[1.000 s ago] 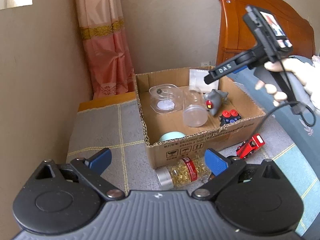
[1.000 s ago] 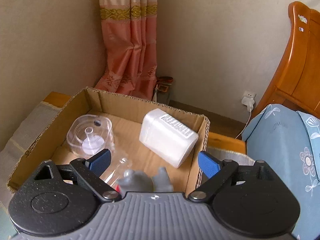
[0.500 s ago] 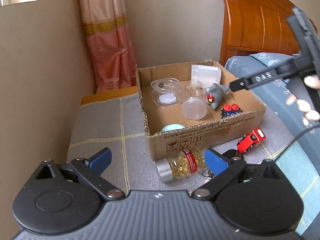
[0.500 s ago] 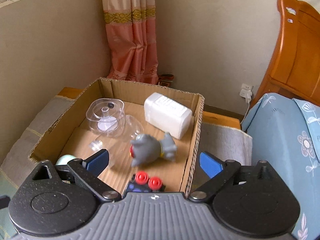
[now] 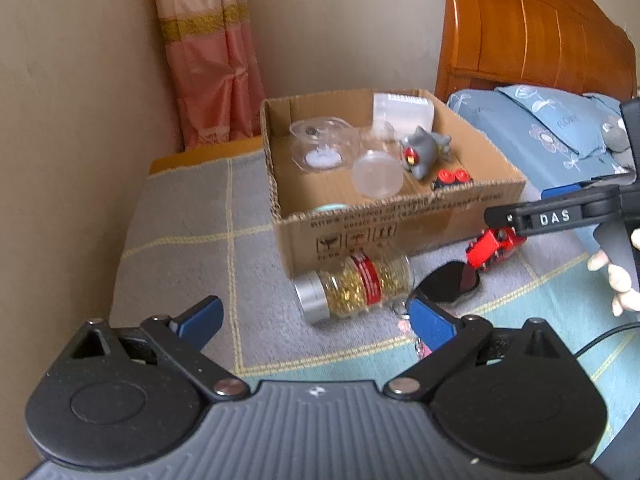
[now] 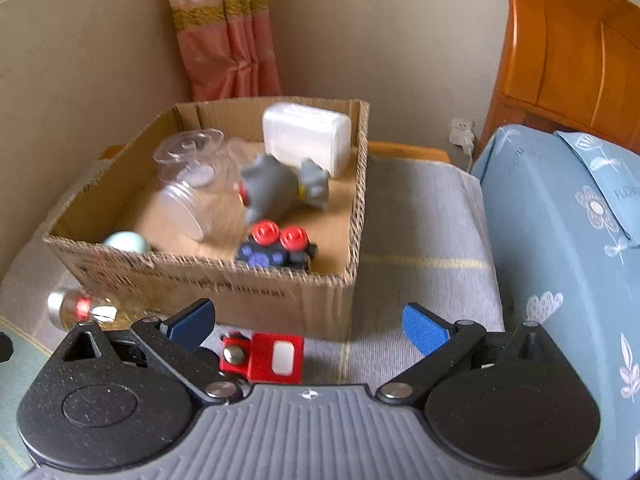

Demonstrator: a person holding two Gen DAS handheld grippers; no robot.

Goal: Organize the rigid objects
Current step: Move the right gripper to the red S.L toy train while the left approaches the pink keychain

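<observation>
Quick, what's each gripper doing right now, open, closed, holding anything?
Left gripper: open, holding nothing.
Right gripper: open, jaws just been opening, empty, above the red toy car.

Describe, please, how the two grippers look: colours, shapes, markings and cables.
The left gripper and the right gripper look alike: a grey ribbed body, two round black discs, black linkage arms with silver pins, and blue pads on the jaws. In the left wrist view, the right one bears white letters "DAS"; a thin black cable shows below it.

Both looking down steeply, close over the mat; left from its front edge, right from farther right; sharing the cardboard box.
</observation>
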